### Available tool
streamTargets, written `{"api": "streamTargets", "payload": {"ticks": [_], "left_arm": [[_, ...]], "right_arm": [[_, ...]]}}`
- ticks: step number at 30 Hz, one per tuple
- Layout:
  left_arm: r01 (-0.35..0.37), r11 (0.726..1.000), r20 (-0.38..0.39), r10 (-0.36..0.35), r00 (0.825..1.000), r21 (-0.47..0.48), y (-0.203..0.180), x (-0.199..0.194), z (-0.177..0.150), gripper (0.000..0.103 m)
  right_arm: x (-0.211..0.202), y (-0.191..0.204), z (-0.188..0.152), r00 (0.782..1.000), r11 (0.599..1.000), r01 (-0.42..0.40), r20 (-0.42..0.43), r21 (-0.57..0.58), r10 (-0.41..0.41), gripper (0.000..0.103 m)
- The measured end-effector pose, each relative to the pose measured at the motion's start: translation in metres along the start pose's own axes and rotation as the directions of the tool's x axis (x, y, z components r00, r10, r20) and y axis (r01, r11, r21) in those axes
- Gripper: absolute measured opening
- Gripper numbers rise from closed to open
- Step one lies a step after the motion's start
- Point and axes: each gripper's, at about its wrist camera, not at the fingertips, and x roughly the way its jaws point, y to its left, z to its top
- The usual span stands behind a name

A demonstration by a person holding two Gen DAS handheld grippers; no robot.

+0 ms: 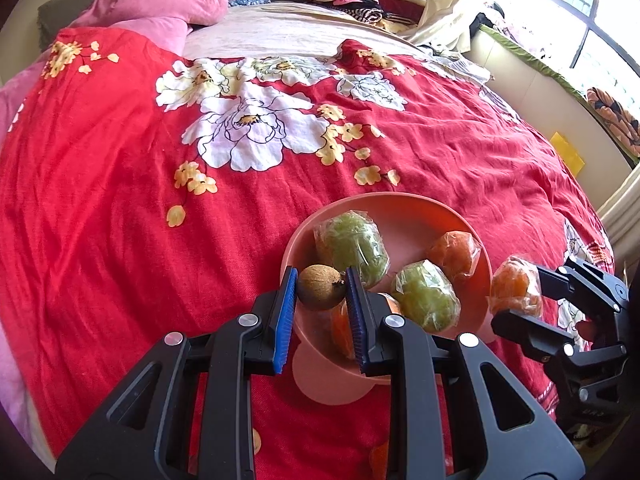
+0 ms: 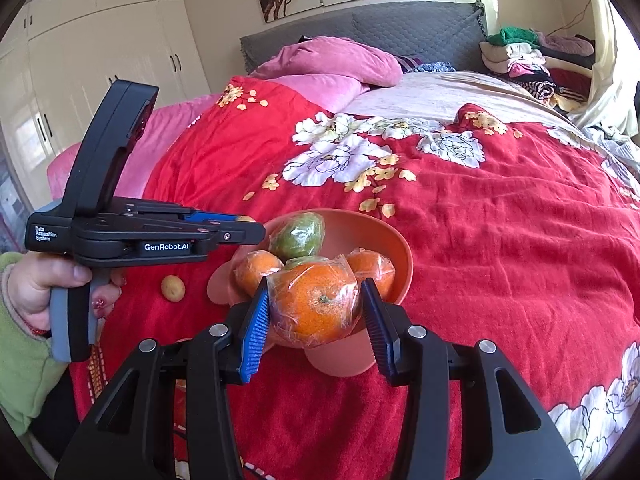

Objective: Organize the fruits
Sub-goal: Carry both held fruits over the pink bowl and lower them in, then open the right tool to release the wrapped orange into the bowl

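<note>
Left wrist view: left hand-held gripper [image 1: 321,289] pinches a small brown fruit [image 1: 320,287] over the pink bowl [image 1: 420,208] at 9 o'clock; right hand-held gripper [image 2: 316,309] clamps a wrapped orange [image 2: 314,306], seemingly beyond the rim at 3. Lower each fruit before releasing

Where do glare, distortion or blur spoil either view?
Left wrist view: window blown out at upper right, plastic wrap on the green fruit glinting, fisheye bending the bed. Right wrist view: even light, wrapped orange sharp, wardrobe curved at the edge.
</note>
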Motion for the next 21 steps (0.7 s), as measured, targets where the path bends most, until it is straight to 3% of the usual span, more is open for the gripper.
{"api": "streamTargets", "payload": {"ticks": [21], "left_arm": [[0.005,1.000,0.001,-0.005,1.000,-0.005,-0.001,0.002,-0.001,0.018]], "right_arm": [[0.028,-0.004,0.001,0.998,0.997,0.065,-0.018,-0.044,-0.066,0.044]]}}
